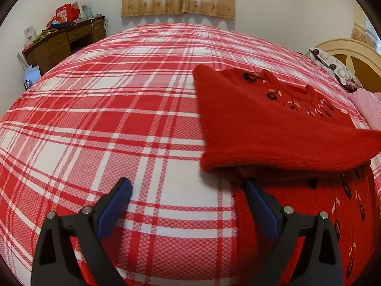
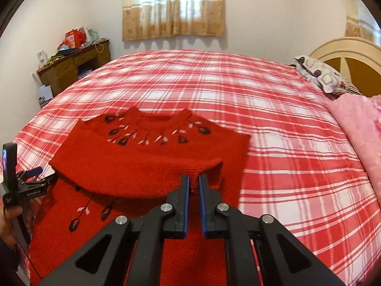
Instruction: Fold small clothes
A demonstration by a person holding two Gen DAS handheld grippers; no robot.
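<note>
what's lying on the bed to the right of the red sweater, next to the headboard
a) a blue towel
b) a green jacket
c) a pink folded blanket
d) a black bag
c: in the right wrist view a pink folded blanket lies at the bed's right edge, below the patterned pillow by the headboard, apart from the red sweater.

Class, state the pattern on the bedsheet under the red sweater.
Red, pink and white plaid on the bedsheet; clearest in the left wrist view.
</note>
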